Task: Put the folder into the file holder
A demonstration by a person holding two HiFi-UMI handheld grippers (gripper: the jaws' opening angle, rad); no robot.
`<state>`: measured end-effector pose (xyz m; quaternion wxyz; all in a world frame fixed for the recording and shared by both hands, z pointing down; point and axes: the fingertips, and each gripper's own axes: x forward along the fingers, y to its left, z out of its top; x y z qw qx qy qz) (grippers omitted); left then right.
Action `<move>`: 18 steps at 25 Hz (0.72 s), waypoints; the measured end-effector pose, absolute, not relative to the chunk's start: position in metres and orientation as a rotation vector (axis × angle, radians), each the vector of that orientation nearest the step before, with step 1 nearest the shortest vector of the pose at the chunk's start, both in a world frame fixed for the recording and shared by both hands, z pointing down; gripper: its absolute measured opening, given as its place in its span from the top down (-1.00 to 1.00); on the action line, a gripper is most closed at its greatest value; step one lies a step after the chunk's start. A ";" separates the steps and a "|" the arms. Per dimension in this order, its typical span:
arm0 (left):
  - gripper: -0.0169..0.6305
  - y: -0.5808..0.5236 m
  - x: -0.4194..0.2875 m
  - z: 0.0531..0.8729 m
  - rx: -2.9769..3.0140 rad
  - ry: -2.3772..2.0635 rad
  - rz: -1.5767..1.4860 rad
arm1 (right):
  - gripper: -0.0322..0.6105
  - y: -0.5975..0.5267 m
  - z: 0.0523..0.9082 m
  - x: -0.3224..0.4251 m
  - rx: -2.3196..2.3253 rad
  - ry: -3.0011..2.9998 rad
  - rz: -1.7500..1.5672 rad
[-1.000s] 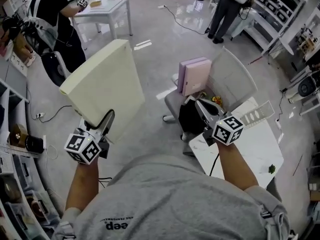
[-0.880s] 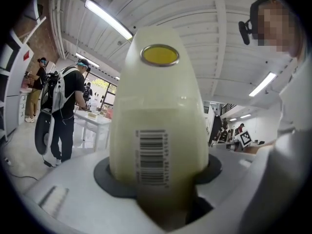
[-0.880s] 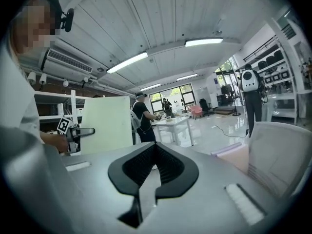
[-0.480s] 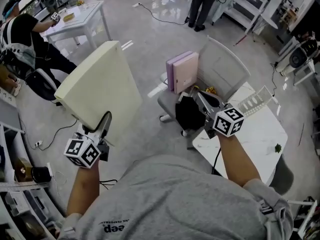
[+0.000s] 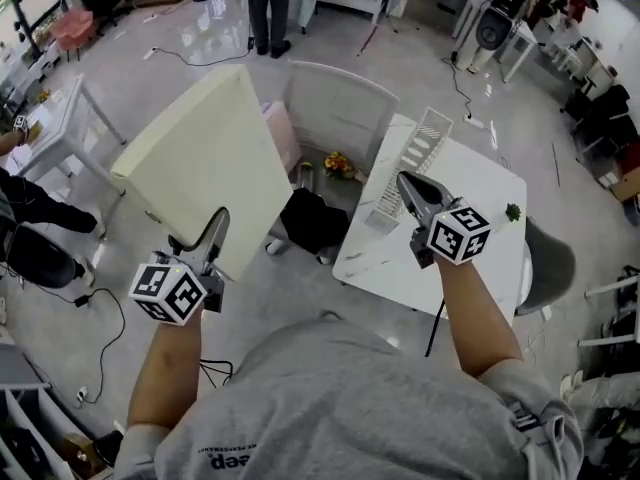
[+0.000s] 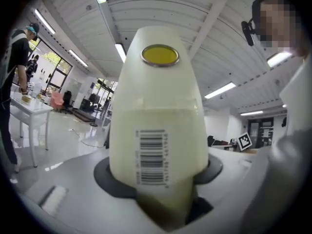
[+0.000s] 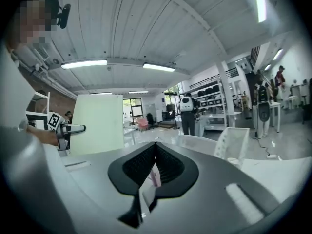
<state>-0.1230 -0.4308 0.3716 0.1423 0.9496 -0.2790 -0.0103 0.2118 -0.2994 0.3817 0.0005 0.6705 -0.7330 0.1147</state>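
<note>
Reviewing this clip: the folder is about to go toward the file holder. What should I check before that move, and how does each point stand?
1. Left gripper clamped on the cream folder: ok, the jaws pinch its lower end.
2. Folder clear of the furniture: ok, it is held up in the air.
3. File holder on the white table: ok.
4. Holder slots free: cannot tell for sure, though no files show in it.
5. Right gripper out of the way: ok, its jaws are together on nothing.
6. Folder lined up with the holder: not ok, it is off to the table's left.
</note>
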 end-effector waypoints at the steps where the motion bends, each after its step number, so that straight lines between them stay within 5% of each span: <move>1: -0.07 -0.427 -0.096 0.368 2.754 -0.760 -0.028 | 0.89 -0.285 0.380 0.233 2.150 -2.265 0.364; 11: -0.07 -0.391 0.127 0.337 2.846 -0.455 -0.023 | 0.89 -0.171 0.383 0.390 2.486 -1.944 0.371; 18: -0.07 -0.375 0.212 0.315 2.839 -0.376 -0.051 | 0.89 -0.145 0.394 0.448 2.579 -1.873 0.382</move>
